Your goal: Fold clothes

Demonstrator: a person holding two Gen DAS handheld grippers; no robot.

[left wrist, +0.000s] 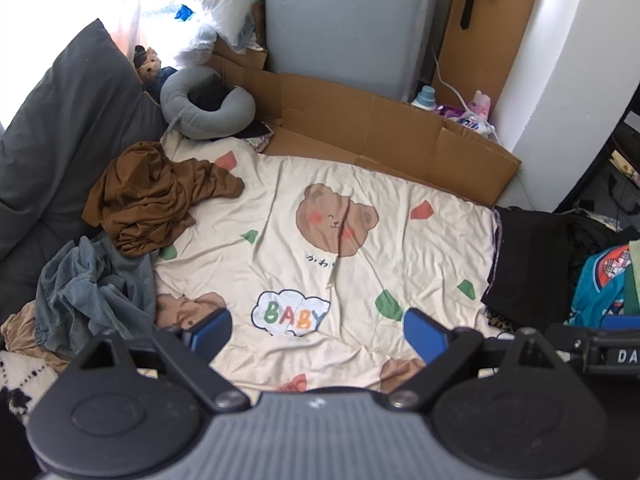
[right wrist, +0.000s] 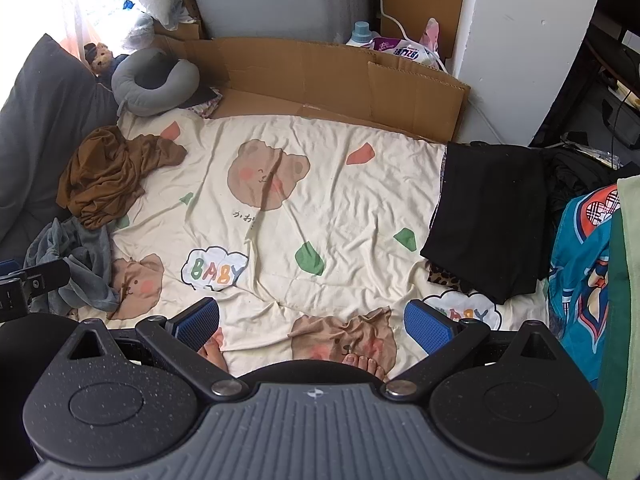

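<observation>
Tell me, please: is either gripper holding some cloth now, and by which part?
Nothing is held. The left gripper and right gripper hang open above the sheet.

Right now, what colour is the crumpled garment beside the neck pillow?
Brown, a rusty mustard-brown. The crumpled garment shows best in the left wrist view.

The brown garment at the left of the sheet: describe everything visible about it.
The brown garment is a soft, thin-looking, rust-brown cloth, crumpled in an unfolded heap with one sleeve-like end trailing right. It lies on the left edge of the cream bear-print sheet, its lower edge overlapping the bluish-grey denim garment, against the dark grey cushion. Neither gripper touches it.
</observation>
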